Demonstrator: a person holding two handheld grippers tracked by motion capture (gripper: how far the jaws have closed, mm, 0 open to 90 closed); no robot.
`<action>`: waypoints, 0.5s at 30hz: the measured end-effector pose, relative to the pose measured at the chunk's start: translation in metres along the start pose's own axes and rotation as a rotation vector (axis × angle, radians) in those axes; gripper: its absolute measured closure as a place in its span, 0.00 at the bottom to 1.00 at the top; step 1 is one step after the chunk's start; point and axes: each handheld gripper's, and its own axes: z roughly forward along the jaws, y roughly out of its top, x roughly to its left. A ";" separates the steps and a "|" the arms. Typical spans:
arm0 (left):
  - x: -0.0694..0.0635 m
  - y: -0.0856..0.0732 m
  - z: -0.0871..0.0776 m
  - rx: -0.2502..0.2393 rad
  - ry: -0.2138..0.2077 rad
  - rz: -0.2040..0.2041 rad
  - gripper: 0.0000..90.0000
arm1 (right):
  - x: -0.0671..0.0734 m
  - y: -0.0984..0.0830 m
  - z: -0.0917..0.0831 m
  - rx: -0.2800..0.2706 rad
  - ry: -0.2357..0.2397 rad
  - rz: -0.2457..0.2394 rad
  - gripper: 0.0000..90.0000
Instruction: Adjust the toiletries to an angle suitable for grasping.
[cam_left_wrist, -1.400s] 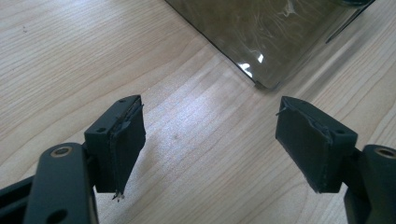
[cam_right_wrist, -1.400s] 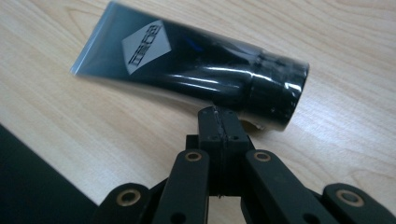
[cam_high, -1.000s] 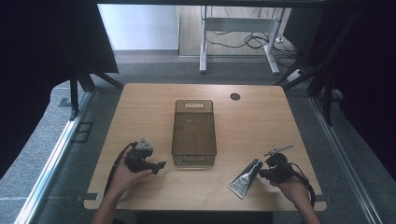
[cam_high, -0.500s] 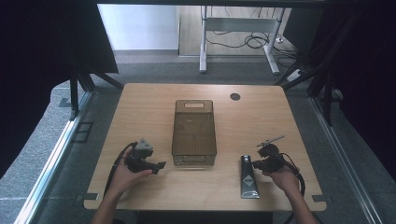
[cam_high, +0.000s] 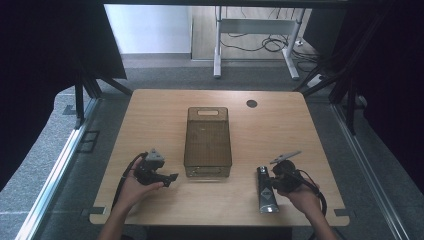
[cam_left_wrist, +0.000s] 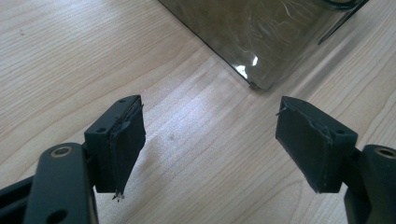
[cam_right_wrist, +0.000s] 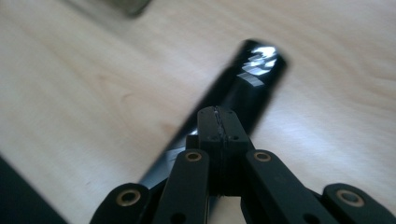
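On the desk (cam_high: 150, 120), centre: one smoke-tinted transparent bin (cam_high: 208, 142), rectangular, upright, long axis running from the person's edge toward the far edge, a handle slot in its far end wall. All places below are given relative to this bin.

Item 1. Left hand-held gripper (cam_high: 170, 177), just off the bin's near left corner, held in the person's left hand (cam_high: 136, 186). Jaws stand wide apart with nothing between them. In the left gripper view the gripper (cam_left_wrist: 210, 140) shows bare wood between the two black pads (cam_left_wrist: 126, 140), with the bin's corner (cam_left_wrist: 252, 42) a little beyond them, not touching. A grey three-cornered plate sits on top of the gripper body; a black cable trails back toward the person.

Item 2. Right hand-held gripper (cam_high: 267, 176), to the right of the bin's near end, held in the person's right hand (cam_high: 300, 196). In the right gripper view the gripper (cam_right_wrist: 219, 123) has its jaws pressed flat together; whether a thin edge of the pouch is caught between the pads cannot be told.

Item 3. Dark glossy pouch (cam_high: 266, 196), long and narrow, silver at its near end, lying right of the bin and nearer the person, roughly parallel to the bin's long side and well apart from it. The right gripper view shows the pouch (cam_right_wrist: 254, 77) running directly beneath the closed jaws.

Item 4. Round black cable port (cam_high: 251, 103), in the desk surface beyond the bin's far right corner.
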 end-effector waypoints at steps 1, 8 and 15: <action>0.000 0.000 0.000 0.000 0.001 -0.002 0.27 | 0.005 -0.002 0.002 0.005 0.011 -0.012 1.00; 0.000 0.000 0.000 0.001 0.001 0.000 0.27 | 0.036 -0.013 0.018 0.056 0.053 -0.090 1.00; 0.003 -0.001 -0.001 -0.006 0.004 -0.005 0.27 | 0.034 -0.022 0.024 0.074 0.056 -0.071 1.00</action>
